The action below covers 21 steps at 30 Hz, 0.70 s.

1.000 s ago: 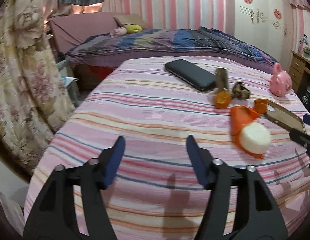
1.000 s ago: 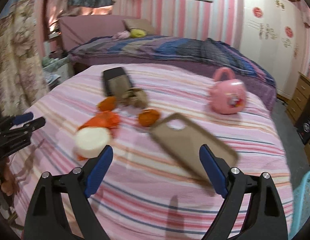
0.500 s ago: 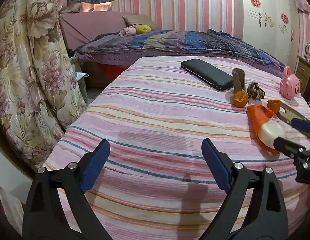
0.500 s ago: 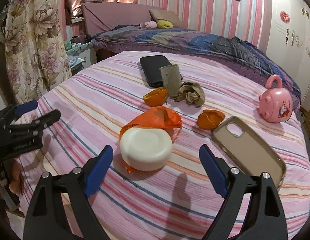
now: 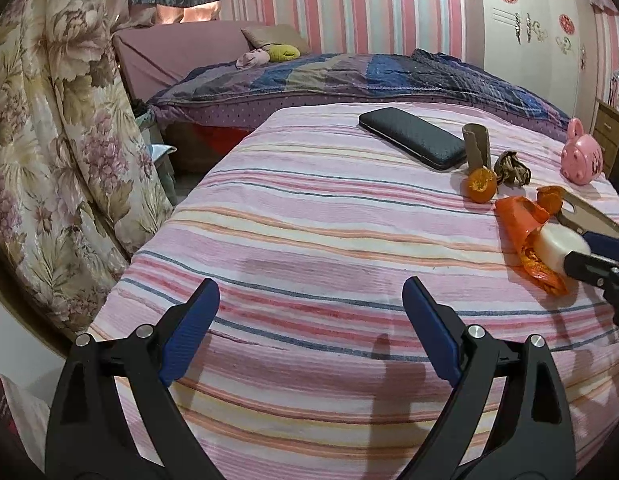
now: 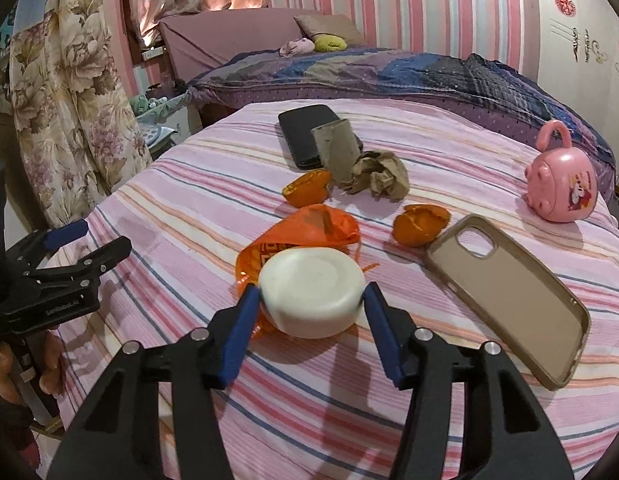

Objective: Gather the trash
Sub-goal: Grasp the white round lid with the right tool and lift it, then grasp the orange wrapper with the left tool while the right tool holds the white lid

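On the striped bedspread lie an orange plastic bag (image 6: 309,228) with a white round roll (image 6: 312,292) at its mouth, two orange peels (image 6: 307,192) (image 6: 421,222), crumpled brown paper (image 6: 379,178) and a cardboard tube (image 6: 335,148). My right gripper (image 6: 311,304) has its jaws closed against both sides of the white roll. My left gripper (image 5: 309,320) is open and empty over the bed's near left part. In the left wrist view the bag (image 5: 521,220), the roll (image 5: 561,242) and the right gripper's fingers (image 5: 597,268) show at the right.
A black phone (image 6: 303,136), a beige phone case (image 6: 505,292) and a pink piggy toy (image 6: 561,184) lie on the bed. Floral curtains (image 5: 57,152) hang at the left. A second bed with a dark quilt (image 5: 349,76) stands behind.
My right gripper moved forward to the white roll and closed on it. My left gripper opened wide and drew back to the left.
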Available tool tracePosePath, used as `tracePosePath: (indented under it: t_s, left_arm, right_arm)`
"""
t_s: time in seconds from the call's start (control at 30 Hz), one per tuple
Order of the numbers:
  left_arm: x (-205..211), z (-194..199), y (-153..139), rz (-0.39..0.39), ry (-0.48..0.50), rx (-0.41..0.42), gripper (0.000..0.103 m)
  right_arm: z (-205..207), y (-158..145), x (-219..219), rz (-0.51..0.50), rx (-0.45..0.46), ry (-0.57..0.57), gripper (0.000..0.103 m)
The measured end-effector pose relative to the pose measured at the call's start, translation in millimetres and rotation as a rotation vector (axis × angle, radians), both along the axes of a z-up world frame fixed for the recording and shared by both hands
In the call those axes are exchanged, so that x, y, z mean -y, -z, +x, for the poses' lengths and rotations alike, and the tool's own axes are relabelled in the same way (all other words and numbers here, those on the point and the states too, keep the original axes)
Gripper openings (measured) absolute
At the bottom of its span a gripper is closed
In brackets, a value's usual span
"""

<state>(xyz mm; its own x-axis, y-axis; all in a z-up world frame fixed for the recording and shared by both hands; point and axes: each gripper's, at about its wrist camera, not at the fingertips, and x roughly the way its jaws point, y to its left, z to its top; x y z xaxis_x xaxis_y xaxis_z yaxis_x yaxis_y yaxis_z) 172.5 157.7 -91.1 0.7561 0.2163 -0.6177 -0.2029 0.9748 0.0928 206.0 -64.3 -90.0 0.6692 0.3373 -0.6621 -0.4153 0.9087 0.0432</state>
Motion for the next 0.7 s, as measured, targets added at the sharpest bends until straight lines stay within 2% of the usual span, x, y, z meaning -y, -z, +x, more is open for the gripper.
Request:
tracePosePath:
  t_s: [0.33,0.53,0.7]
  left_arm:
    - [3.6,1.4,-1.8,-0.002,-0.006,-0.017,0.09]
    - [43.5,5.9,-12.0,-0.094,0.092,0.007,0.092]
    - [87.4,19.6,-16.5,-0.083,0.159,0.011,0.093]
  right_arm:
    - [-10.7,-11.9,36.6,-0.026,0.039,0.081,0.054]
    - [-12.2,-20.5,68.6,-0.041,0.055,0.114,0.054]
    - [-16.9,-26.9,93.4,-0.073,0.058,0.122,0.053]
